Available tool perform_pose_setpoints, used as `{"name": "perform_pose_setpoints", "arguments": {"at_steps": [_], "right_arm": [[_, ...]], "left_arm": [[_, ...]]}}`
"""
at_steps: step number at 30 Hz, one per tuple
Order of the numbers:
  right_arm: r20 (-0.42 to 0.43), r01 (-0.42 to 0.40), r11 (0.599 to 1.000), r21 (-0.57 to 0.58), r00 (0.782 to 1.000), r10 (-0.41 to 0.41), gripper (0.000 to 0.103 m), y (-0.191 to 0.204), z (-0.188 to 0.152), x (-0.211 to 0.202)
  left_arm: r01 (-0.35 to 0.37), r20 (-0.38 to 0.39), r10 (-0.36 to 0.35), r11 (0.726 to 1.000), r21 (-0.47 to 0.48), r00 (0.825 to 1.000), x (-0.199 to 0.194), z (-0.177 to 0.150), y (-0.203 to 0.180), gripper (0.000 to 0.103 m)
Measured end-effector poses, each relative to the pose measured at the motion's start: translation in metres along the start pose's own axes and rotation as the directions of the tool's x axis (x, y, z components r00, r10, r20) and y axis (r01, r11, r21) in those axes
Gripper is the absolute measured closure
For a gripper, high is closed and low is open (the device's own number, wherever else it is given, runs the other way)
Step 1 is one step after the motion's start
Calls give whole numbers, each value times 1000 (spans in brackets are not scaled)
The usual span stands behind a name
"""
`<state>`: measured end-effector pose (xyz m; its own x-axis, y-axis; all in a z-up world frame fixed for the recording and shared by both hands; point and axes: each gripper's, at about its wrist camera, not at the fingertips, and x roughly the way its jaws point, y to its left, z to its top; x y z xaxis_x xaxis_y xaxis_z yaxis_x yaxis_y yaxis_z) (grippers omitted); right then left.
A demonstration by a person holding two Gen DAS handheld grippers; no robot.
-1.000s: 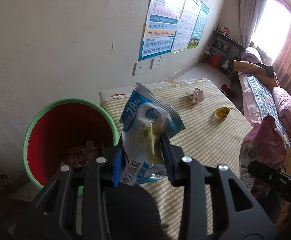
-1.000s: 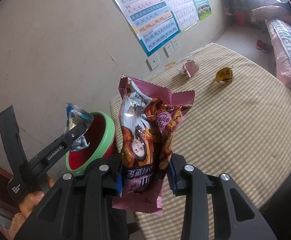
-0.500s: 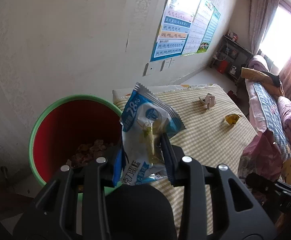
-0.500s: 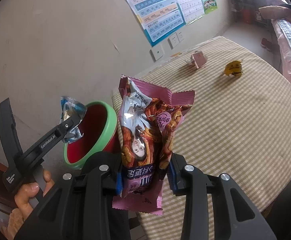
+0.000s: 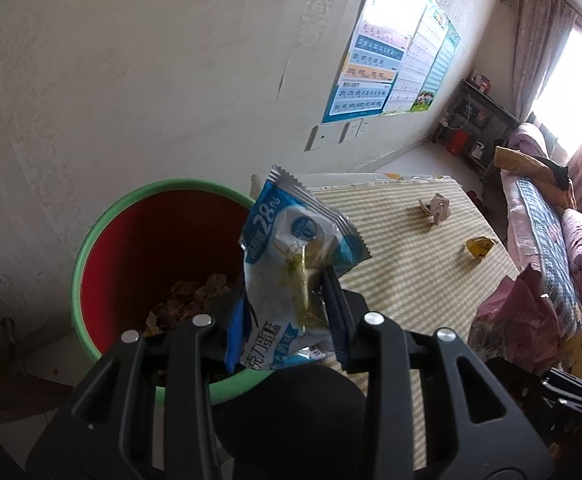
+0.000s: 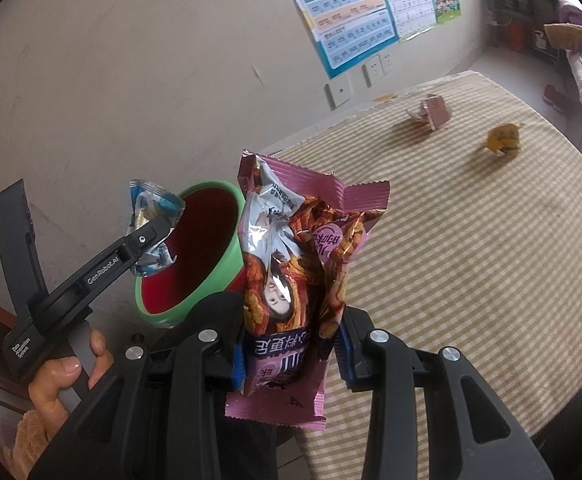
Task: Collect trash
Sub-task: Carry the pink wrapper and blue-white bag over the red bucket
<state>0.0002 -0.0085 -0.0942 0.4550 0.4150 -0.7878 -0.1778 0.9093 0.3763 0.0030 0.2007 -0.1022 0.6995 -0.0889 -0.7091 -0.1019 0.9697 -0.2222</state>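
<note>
Where checked tablecloth (image 6: 471,240) spreads, pink carton (image 6: 435,113) near yellow scrap (image 6: 503,140).

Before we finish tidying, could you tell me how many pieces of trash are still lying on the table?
2: a pink wrapper near the wall end and a yellow scrap beside it towards the bed; others may be hidden.

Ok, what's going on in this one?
A person is clearing snack litter off a checked tablecloth. The left gripper is shut on a blue-and-white foil wrapper, held at the rim of a red bin with a green rim. The right gripper is shut on a pink crisp packet. A small pink wrapper and a yellow one lie on the table.
</note>
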Motion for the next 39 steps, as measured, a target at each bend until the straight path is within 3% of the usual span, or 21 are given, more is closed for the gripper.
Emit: {"name": "perform_pose_setpoints", "arguments": {"at_steps": [39], "right_arm": [[-81, -73, 992, -104, 995, 65, 69, 48, 13, 47]], "left_arm": [[-72, -48, 69, 995, -70, 996, 16, -4, 43, 69]]}}
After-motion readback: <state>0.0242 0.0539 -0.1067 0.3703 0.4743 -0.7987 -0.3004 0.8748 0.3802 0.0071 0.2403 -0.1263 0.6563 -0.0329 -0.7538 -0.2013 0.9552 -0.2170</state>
